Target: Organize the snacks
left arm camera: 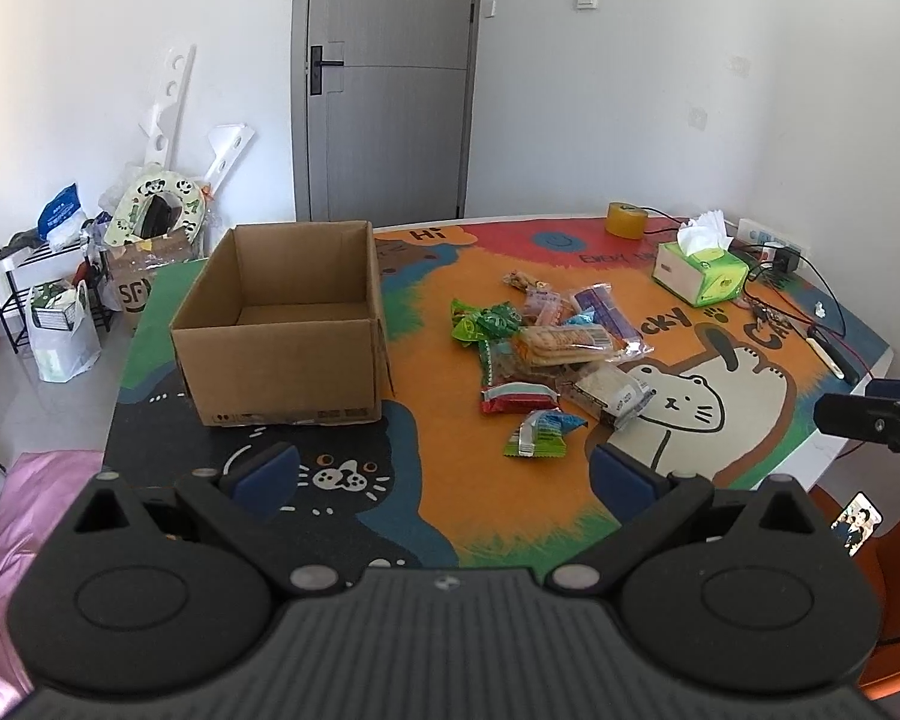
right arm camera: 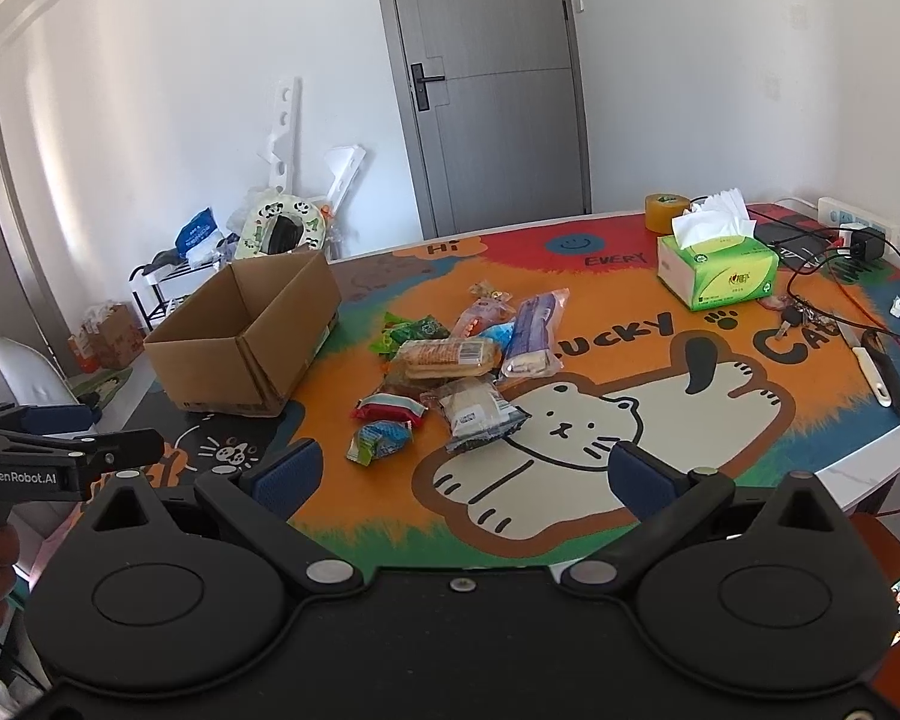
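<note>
on the table [left arm camera: 774, 468], covered by a colourful cartoon cat mat [right arm camera: 570, 420], a pile of wrapped snacks [left arm camera: 546, 348] lies near the centre. the pile includes a long clear pack of biscuits [left arm camera: 561, 341], green wrappers [left arm camera: 480, 321] at its far left edge, a purple pack [right arm camera: 534, 324] toward the far side, a red and white wrapper [left arm camera: 517, 396], a clear pack holding a pale cake [right arm camera: 477, 408] and a blue-green wrapper [left arm camera: 540, 432] lying nearest the grippers.

an open cardboard box [left arm camera: 282, 324] stands upright on the mat to the left of the pile, apart from it; the visible part of its interior holds nothing.

left gripper [left arm camera: 444, 468]: held above the near edge of the table, jaws spread wide, blue pads [left arm camera: 267, 477] holding nothing. right gripper [right arm camera: 462, 471]: held above the near edge, jaws likewise spread wide, nothing between the pads [right arm camera: 288, 471]. neither gripper touches a snack or the box.

at the far right of the table: a green tissue box [right arm camera: 717, 270], a roll of tape [left arm camera: 627, 219], a power strip [right arm camera: 858, 222] with cables, keys [right arm camera: 798, 318] and a knife [right arm camera: 870, 369]. a grey door [left arm camera: 390, 78] stands closed behind the table.
</note>
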### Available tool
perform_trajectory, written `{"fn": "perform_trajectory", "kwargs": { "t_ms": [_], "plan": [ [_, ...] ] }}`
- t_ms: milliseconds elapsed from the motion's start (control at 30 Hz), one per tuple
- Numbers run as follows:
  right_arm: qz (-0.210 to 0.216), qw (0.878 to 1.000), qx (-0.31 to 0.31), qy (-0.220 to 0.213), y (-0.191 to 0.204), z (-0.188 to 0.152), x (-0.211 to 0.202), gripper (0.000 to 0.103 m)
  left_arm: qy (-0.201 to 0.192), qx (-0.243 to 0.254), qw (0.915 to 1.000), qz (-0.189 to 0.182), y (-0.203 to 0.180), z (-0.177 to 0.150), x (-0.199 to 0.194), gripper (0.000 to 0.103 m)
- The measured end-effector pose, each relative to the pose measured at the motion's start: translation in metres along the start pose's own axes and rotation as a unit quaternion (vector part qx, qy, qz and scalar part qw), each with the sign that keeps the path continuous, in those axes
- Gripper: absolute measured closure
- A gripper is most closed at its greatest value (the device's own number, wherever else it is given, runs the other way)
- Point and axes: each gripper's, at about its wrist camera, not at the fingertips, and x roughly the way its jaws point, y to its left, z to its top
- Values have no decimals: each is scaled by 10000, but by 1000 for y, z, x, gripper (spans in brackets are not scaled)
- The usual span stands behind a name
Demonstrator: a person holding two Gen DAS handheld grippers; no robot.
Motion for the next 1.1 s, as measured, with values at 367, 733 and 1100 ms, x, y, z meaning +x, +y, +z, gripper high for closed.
{"fn": "perform_trajectory", "kwargs": {
  "t_ms": [367,733,1100],
  "plan": [
    [19,10000,-60,7,4,0,0,0,35,30,10000,-5,-2,-2,2,1],
    [9,10000,-69,30,6,-2,-1,0,33,-6,10000,29,0,-2,1,1],
    [20,10000,-83,22,7,-1,-1,0,29,-4,10000,36,0,-1,0,1]
  ]
}}
